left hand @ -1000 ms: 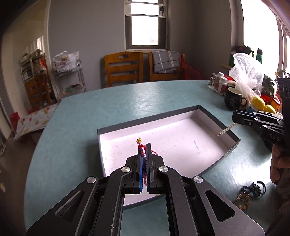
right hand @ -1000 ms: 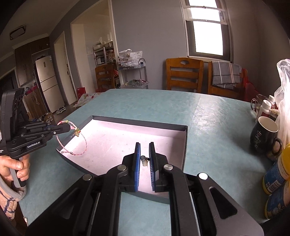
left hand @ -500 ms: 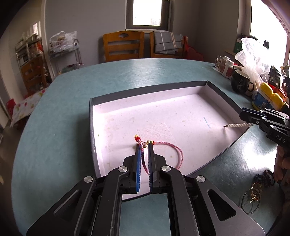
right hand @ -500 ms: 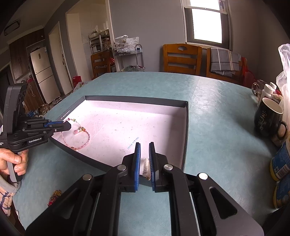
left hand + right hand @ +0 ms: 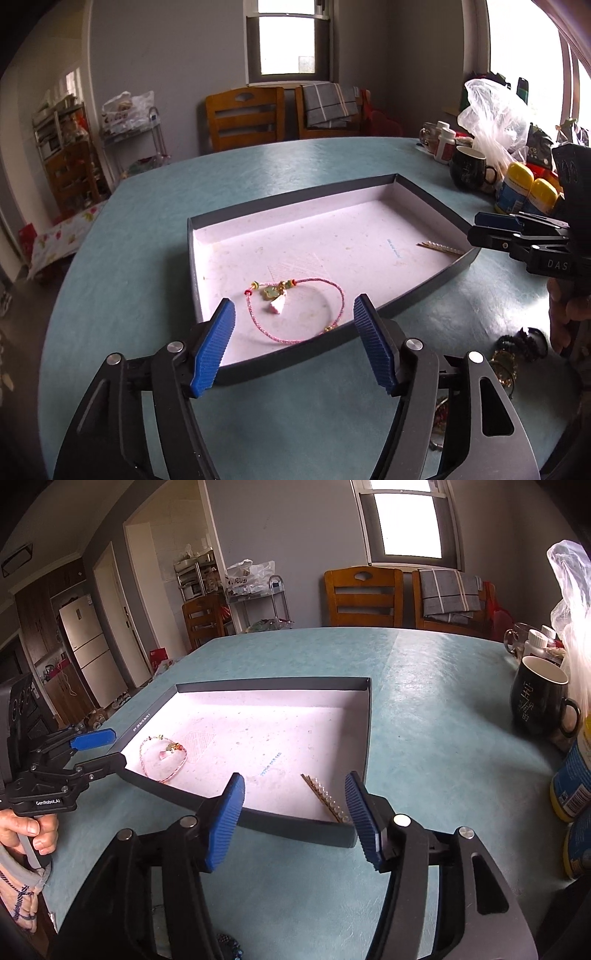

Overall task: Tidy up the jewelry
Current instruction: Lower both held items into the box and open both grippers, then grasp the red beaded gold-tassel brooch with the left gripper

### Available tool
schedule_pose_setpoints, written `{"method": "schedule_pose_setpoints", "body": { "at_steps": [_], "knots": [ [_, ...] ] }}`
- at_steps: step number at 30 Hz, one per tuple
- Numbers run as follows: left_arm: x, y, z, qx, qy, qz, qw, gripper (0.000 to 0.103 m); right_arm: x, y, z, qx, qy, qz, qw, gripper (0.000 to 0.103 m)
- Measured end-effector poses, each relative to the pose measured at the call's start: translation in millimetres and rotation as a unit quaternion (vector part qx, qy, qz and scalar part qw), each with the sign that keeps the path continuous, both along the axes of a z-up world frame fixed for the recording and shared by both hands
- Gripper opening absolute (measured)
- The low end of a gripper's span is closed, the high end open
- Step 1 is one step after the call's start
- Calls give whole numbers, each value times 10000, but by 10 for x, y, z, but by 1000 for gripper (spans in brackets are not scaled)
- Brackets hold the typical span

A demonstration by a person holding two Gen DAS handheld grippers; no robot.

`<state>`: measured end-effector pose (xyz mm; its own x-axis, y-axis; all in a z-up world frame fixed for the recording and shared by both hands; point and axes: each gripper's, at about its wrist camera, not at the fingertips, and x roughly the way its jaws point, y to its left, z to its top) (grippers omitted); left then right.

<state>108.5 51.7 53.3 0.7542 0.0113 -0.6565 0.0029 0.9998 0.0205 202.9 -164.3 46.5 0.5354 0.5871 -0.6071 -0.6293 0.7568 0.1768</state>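
A shallow dark box (image 5: 424,192) with a pale floor lies on the teal table; it also shows in the right wrist view (image 5: 365,716). A pink cord bracelet (image 5: 295,310) with small charms lies on the floor near its front left corner, also seen from the right wrist (image 5: 164,753). A pearl hair clip (image 5: 327,799) lies at the front right corner, also in the left wrist view (image 5: 441,248). My left gripper (image 5: 291,343) is open and empty just behind the bracelet. My right gripper (image 5: 293,816) is open and empty just behind the clip.
More jewelry lies in a pile (image 5: 517,350) on the table right of the box. A black mug (image 5: 541,694), bottles (image 5: 524,188) and a plastic bag (image 5: 491,114) stand along the right edge. Wooden chairs (image 5: 245,114) stand behind the table.
Both grippers opened and drew back. The bracelet dropped from the left one and the pearl clip from the right one; both now lie on the box floor.
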Motion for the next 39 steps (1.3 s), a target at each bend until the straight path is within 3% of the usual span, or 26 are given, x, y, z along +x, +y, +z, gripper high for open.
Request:
{"method": "schedule_pose_setpoints", "body": {
  "at_steps": [7, 16, 25, 31, 34, 39],
  "knots": [
    [-305, -185, 85, -202, -25, -465, 9987, 76, -333, -233, 131, 39, -127, 70, 9999, 71],
    [-614, -537, -22, -261, 233, -1250, 9915, 80, -712, -425, -40, -211, 4, 159, 9997, 73],
    [-680, -850, -266, -58, 553, -1781, 9824, 80, -984, -555, -222, -265, 171, 158, 9994, 75],
    [-635, -1029, -349, 478, 622, -1854, 9795, 80, -1095, -635, -208, -259, 161, 134, 9994, 76],
    [-624, -1040, -352, 540, 580, -1886, 9788, 77, -1113, -656, -203, -252, 176, 141, 9994, 77],
    [-579, -1053, -372, 631, 619, -1838, 9790, 57, -1103, -680, -196, -201, 187, 123, 9995, 78]
  ]
}}
